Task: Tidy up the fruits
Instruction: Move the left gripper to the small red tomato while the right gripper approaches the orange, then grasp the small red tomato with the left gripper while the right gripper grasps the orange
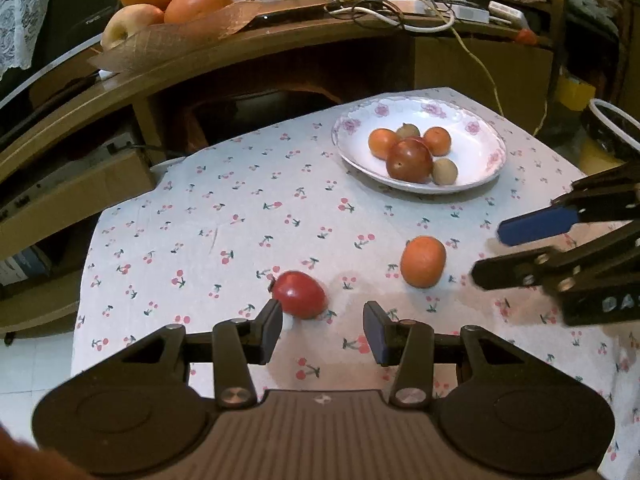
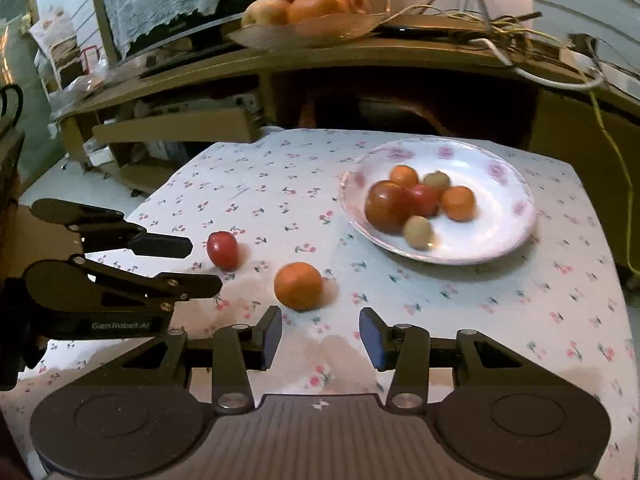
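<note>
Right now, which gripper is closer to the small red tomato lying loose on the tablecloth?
Left. The left gripper is open right at the red tomato; the right gripper is open in front of the loose orange beside it.

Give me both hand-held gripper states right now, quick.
Left hand-held gripper: open, holding nothing; the small red tomato sits just past its left pad.
Right hand-held gripper: open, holding nothing; the orange lies ahead of it.

wooden desk [image 1: 280,46] | pale tiled floor [image 1: 24,364] (dim) | warm backlight

Dim warm backlight; right view perhaps motion-blurred.
</note>
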Demonstrator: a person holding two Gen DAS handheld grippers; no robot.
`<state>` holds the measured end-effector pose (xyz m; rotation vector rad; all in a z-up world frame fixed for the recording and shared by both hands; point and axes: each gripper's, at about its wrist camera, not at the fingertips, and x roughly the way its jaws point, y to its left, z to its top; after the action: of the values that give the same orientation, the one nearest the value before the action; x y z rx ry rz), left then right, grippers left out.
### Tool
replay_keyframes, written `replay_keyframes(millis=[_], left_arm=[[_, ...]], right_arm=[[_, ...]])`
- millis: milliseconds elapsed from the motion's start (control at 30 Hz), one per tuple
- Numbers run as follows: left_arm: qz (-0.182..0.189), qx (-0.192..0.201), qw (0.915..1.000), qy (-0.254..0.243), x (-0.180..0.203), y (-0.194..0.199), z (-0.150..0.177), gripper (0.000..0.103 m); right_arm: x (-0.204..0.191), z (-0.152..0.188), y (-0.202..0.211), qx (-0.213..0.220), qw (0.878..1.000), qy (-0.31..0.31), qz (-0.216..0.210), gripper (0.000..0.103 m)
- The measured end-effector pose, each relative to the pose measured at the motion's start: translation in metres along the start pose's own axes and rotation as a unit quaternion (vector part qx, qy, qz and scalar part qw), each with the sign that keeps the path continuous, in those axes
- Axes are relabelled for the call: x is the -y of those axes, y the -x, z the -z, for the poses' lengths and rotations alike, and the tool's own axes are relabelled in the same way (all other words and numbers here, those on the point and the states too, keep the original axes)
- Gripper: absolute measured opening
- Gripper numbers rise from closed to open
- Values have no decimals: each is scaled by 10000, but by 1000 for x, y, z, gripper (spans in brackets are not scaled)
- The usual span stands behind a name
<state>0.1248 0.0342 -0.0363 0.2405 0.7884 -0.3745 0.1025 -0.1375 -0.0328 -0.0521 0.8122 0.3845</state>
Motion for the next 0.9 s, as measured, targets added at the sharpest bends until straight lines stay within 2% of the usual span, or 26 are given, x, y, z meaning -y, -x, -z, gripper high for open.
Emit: replay_keyframes(millis=[300, 367, 633, 733, 800, 900], left_arm=[[-79, -79, 9998, 137, -6, -14, -5, 50], [-73, -103, 9998, 141, -6, -17, -4, 50], [-128, -87, 9995, 268, -8, -25, -4, 49], [-245, -106, 9993, 279, -8, -28, -2, 46], [-264, -140, 9987, 407, -10, -31, -4, 36], [-157, -130, 9989, 421, -8, -32, -5, 34]], right_arm=[[-10, -14, -35, -191, 9993, 275, -164, 43], [-10, -16, -41, -256, 9991, 285, -168, 35], [-12, -17, -41, -339, 9989, 303, -66, 33], [-9, -16, -37, -346, 9991, 265, 1, 33], [-7, -15, -35, -353, 9990, 260, 49, 33], [-6, -14, -32, -367, 9990, 247, 104, 33]])
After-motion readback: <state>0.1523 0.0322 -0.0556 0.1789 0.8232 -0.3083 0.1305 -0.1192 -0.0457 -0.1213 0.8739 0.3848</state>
